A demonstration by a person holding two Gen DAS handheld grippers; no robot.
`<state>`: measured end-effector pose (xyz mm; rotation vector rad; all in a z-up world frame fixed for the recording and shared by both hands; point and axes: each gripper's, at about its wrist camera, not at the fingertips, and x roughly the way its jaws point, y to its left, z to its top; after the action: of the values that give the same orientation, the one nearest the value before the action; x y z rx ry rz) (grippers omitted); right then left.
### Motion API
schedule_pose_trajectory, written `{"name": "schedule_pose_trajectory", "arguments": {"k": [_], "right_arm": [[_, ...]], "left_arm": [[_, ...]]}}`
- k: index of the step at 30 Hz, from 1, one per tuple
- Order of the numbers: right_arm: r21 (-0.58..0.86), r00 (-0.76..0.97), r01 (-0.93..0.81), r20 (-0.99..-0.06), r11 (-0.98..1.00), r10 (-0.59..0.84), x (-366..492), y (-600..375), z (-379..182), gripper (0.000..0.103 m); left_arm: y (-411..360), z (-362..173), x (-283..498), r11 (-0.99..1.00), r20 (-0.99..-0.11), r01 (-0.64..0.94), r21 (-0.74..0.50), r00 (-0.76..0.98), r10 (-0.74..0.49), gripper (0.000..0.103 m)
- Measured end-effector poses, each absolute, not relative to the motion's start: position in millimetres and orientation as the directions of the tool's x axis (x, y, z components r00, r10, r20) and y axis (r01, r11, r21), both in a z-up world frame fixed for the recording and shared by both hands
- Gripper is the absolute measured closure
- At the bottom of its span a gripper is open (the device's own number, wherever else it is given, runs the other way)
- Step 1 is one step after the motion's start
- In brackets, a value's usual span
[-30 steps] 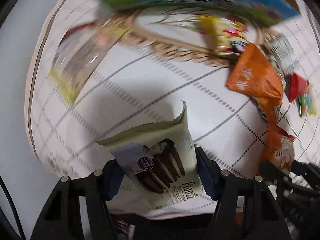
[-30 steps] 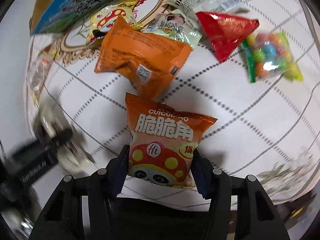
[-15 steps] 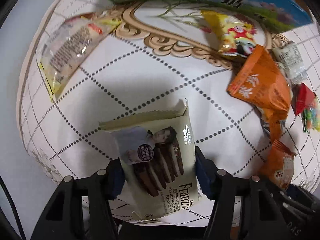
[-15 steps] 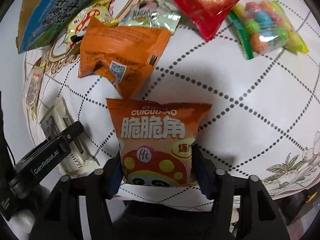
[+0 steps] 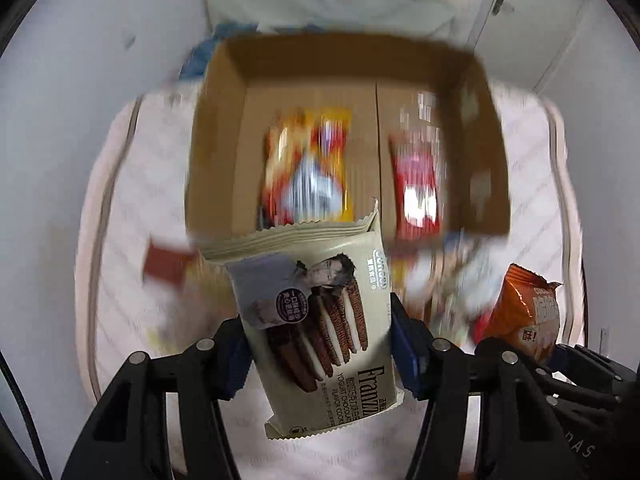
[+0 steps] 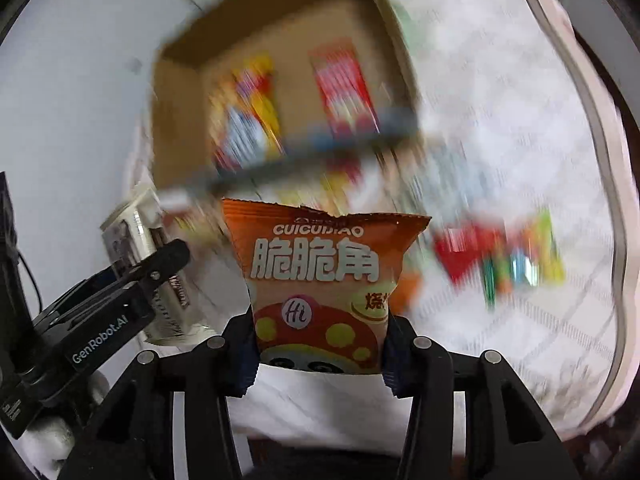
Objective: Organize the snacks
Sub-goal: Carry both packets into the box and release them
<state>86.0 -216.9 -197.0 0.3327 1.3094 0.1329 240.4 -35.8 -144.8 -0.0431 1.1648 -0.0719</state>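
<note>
My left gripper [image 5: 320,340] is shut on a cream Franzzi cookie packet [image 5: 316,320], held up in the air in front of an open cardboard box [image 5: 224,140]. A yellow packet [image 5: 308,168] and a red packet [image 5: 416,184] lie inside the box. My right gripper [image 6: 320,352] holds an orange crisp bag [image 6: 320,264], its jaws closing further on the bag's lower sides. This bag also shows at the right of the left wrist view [image 5: 524,312]. The box [image 6: 176,120] lies beyond it. Both views are blurred.
A white patterned cloth [image 6: 520,140] covers the table. A red bag [image 6: 460,256] and a bag of coloured candies [image 6: 528,256] lie loose on it right of the box, with more blurred snacks near the box's front wall.
Both grippers have risen off the cloth with their packets and tipped up. The box's inside has come into view, and the loose snacks now sit lower and blurred.
</note>
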Motion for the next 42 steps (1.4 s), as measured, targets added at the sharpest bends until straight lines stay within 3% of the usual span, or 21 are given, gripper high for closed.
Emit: {"name": "schedule_pose_trajectory", "arguments": {"k": [9,22,23,25,29,34,42], "right_arm": [[0.201,0.339,0.102,-0.928,0.974,0.156,247.2,-175.0,-196.0,0.052],[0.022,0.27,0.119,-0.963,0.993,-0.011,367.0,-158.4,-255.9,0.051],[0.008,0.251,0.12,-0.968,0.993,-0.022,373.6,-158.3,-262.0,0.05],[0.001,0.237,0.126,-0.971,0.992,-0.029,379.8,-162.0,-269.7,0.018],[0.007,0.237,0.12,-0.971,0.993,-0.022,383.0,-158.1,-274.8,0.012],[0.01,0.243,0.122,-0.97,0.993,-0.02,375.9,-160.0,-273.0,0.01],[0.006,0.316,0.115,-0.948,0.993,-0.031,327.3,-155.1,-241.5,0.003]], "left_arm": [[-5.5,-154.8,403.8,0.999,-0.91,0.042,0.013,0.414,-0.005,0.046],[7.0,-218.1,493.9,0.998,-0.935,0.01,0.068,0.35,0.06,0.044],[9.0,-221.8,496.5,0.998,-0.935,0.001,0.062,0.35,0.058,0.044],[11.9,-225.6,498.4,0.999,-0.937,-0.009,0.048,0.347,0.049,0.04],[15.5,-225.2,494.9,1.0,-0.939,-0.019,0.025,0.343,0.03,0.033],[18.7,-219.7,486.4,1.0,-0.934,-0.027,0.015,0.358,0.023,0.017],[18.3,-188.7,450.1,1.0,-0.904,-0.027,-0.002,0.426,0.01,0.017]]}}
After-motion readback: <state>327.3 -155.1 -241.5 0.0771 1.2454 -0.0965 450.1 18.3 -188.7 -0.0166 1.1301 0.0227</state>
